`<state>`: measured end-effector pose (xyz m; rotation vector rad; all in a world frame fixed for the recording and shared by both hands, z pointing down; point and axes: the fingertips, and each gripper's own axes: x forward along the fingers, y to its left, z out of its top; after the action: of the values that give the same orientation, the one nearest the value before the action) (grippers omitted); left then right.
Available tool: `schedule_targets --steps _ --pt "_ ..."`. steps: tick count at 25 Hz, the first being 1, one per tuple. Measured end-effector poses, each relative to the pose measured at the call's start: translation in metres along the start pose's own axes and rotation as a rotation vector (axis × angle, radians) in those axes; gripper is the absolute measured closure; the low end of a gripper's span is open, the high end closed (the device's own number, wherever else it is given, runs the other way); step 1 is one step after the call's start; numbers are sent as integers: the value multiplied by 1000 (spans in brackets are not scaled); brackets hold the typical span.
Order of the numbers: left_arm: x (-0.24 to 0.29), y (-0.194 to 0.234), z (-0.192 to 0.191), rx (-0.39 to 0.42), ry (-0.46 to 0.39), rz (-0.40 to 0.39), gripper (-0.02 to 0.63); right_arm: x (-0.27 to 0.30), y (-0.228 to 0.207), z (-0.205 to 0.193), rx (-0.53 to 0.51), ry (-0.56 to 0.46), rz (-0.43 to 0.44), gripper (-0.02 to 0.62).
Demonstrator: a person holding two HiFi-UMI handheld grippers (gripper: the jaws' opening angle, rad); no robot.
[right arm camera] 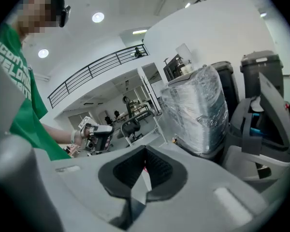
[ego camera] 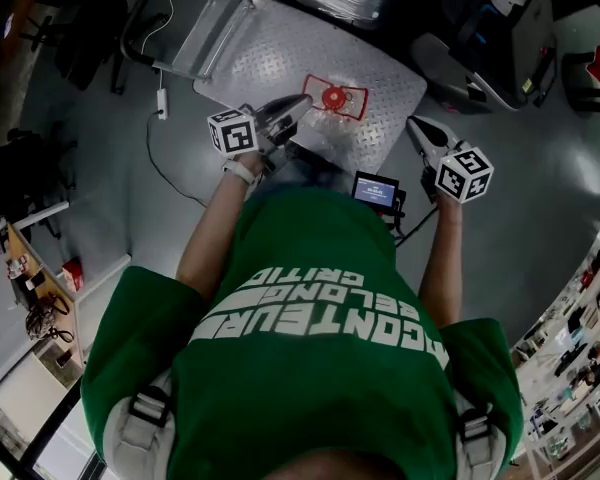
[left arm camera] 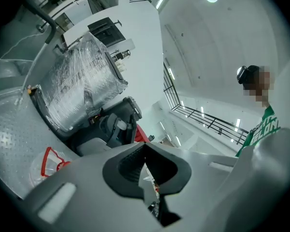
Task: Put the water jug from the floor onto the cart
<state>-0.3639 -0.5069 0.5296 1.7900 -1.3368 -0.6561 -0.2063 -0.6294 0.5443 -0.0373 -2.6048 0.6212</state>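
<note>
The water jug (ego camera: 334, 98) is seen set on the cart (ego camera: 250, 58); beside the cart's edge, the left gripper (ego camera: 302, 102) and right gripper (ego camera: 417, 126) are held closed, empty.

The right gripper (right arm camera: 144, 170) has its jaws pressed together with nothing between them. Beyond them, at left, a person in a green shirt (right arm camera: 17, 81) holds the left gripper (right arm camera: 100, 134) in a hand (right arm camera: 81, 136). To the right stands a tall bundle wrapped in clear plastic film (right arm camera: 198, 112), with two dark lidded bins (right arm camera: 260, 66) behind it. An office chair (right arm camera: 133, 127) sits farther back, under a balcony railing (right arm camera: 94, 71) and round ceiling lights (right arm camera: 98, 17).
</note>
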Motion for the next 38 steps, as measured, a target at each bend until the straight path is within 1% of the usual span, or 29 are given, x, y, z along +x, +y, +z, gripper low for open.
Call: schedule_targets --steps 4,8,12,17,22,27,31,34,38 --pt "-10 -3 3 10 -16 16 591 -9 7 14 15 -86 -40 603" --pt "-27 -4 14 20 -24 23 591 -7 22 18 66 -141 -47 603" --pt "-43 -5 23 32 -4 10 591 1 40 15 57 -127 -74 603" --pt "-68 3 32 42 4 -17 591 12 63 17 70 -147 -122 603" --pt "-105 7 41 55 31 -42 591 41 105 15 60 -147 -174 603" --pt "-138 8 31 70 92 -79 591 58 146 3 22 -123 -235 603" --pt "-160 10 24 74 125 -117 591 56 175 -13 31 -124 -273 603" --pt "-171 7 16 77 151 -137 591 51 190 -24 42 -130 -301 603" --pt "-173 1 7 87 166 -149 591 46 201 -33 38 -141 -304 603"
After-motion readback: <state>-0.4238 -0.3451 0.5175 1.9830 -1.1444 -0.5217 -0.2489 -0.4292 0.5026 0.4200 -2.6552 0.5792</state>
